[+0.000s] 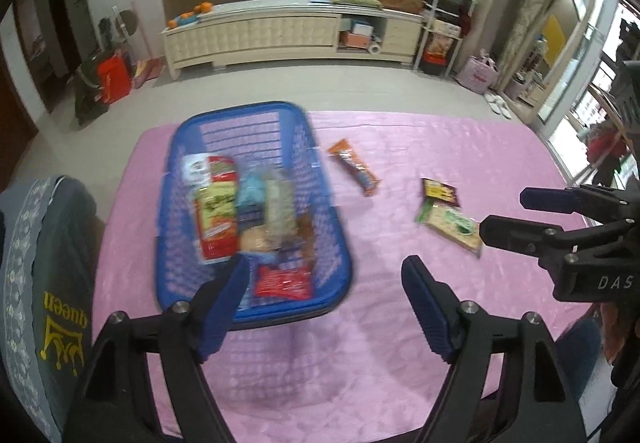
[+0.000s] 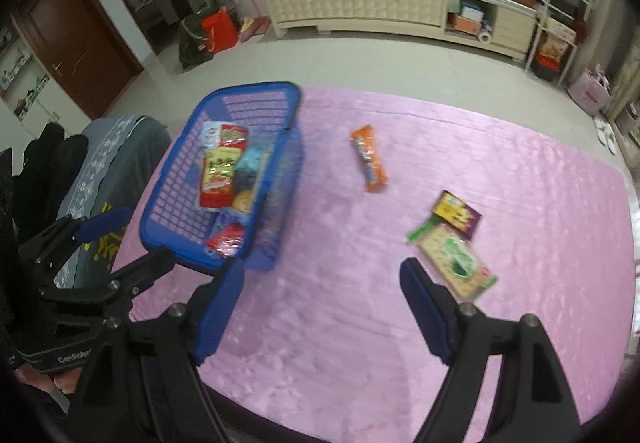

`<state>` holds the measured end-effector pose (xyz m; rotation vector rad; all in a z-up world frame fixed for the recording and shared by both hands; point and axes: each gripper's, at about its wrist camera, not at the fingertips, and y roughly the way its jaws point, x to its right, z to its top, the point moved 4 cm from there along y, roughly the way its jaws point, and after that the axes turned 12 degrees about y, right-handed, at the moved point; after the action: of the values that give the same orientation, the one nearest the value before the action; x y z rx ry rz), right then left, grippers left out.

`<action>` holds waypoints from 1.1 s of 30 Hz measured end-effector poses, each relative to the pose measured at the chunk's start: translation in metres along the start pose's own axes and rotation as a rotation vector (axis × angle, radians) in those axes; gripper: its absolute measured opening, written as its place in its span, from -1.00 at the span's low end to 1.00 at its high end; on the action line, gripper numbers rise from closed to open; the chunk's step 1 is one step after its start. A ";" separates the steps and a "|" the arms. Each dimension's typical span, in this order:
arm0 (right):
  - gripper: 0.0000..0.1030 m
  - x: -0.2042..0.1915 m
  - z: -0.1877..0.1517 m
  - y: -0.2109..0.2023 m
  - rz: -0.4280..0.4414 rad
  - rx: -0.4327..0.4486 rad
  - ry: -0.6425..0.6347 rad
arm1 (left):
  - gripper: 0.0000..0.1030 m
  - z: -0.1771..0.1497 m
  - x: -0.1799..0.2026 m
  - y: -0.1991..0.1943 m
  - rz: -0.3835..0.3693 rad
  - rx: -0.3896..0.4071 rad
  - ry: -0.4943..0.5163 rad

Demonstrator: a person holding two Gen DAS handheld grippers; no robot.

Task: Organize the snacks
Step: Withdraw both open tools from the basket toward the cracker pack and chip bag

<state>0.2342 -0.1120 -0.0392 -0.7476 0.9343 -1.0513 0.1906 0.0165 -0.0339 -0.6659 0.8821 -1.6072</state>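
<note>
A blue plastic basket [image 1: 328, 199] [image 2: 256, 87] stands on the left of the pink-covered table [image 1: 460, 147] [image 2: 520, 171], holding several snack packs. Three snacks lie loose on the cloth to its right: an orange bar [image 1: 354, 171] [image 2: 370, 159], a dark purple packet [image 1: 440, 193] [image 2: 459, 214] and a green packet [image 1: 452, 225] [image 2: 458, 267] touching it. My left gripper [image 1: 326, 281] [image 2: 134, 239] hovers open over the basket's near right corner with nothing between its fingers. My right gripper [image 1: 516, 215] [image 2: 322, 283] is open too, above bare cloth between basket and green packet.
A grey fabric-covered seat with a yellow "queen" print [image 1: 52, 283] [image 2: 116, 147] stands against the table's left side. The table's near edge runs just under both grippers. A long cream cabinet [image 1: 280, 31] [image 2: 360, 9] lines the far wall across open floor.
</note>
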 end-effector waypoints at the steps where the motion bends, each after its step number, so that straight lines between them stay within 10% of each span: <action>1: 0.62 0.000 0.000 0.000 0.000 0.000 0.000 | 0.49 0.004 0.009 0.003 -0.003 -0.003 0.013; 15: 0.62 0.098 -0.001 0.004 -0.040 -0.014 0.089 | 0.49 0.043 0.091 0.056 -0.032 -0.077 0.133; 21: 0.64 0.136 -0.011 0.047 -0.156 -0.110 -0.007 | 0.49 0.046 0.119 0.093 -0.038 -0.141 0.174; 33: 0.64 0.162 -0.012 0.121 -0.118 -0.227 -0.072 | 0.49 0.015 0.127 0.176 -0.072 -0.298 0.158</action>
<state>0.3016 -0.2252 -0.1923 -1.0328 0.9665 -1.0236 0.2735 -0.1262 -0.1751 -0.7921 1.2423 -1.6241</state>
